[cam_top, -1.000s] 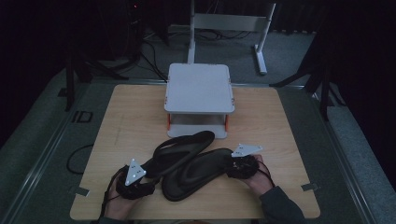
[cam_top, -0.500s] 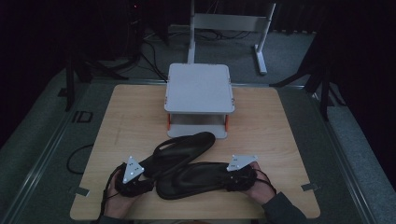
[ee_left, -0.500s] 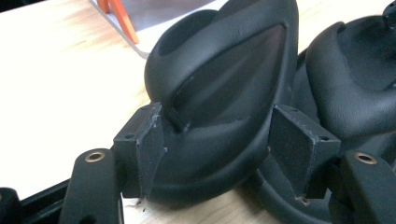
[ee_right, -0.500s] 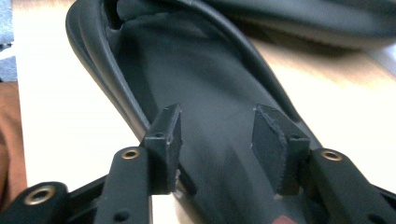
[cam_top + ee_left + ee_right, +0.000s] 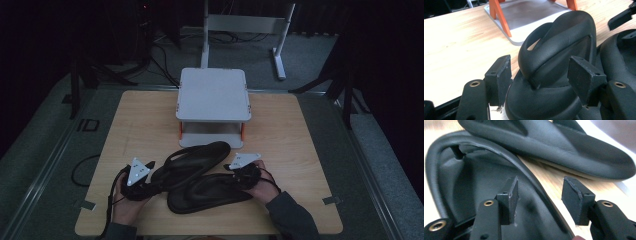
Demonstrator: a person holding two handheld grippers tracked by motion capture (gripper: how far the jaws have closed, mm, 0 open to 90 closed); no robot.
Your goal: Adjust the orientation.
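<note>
**Two black sandals on the table, one held, one let go**

The left gripper clamps the toe end of the far sandal, its pads pressed on both edges. The right gripper has just been opening; its jaws stand wide over the rim of the near sandal, gripping nothing. Both sandals lie side by side on the wooden table, before the grey stand.

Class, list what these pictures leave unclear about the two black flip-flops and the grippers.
- Left gripper: whether its pads press the far flip-flop; the sole hides the contact.
- Near flip-flop: heel end cut off by the right gripper view's edge.
- High view: dim light hides the right gripper's jaws.
</note>
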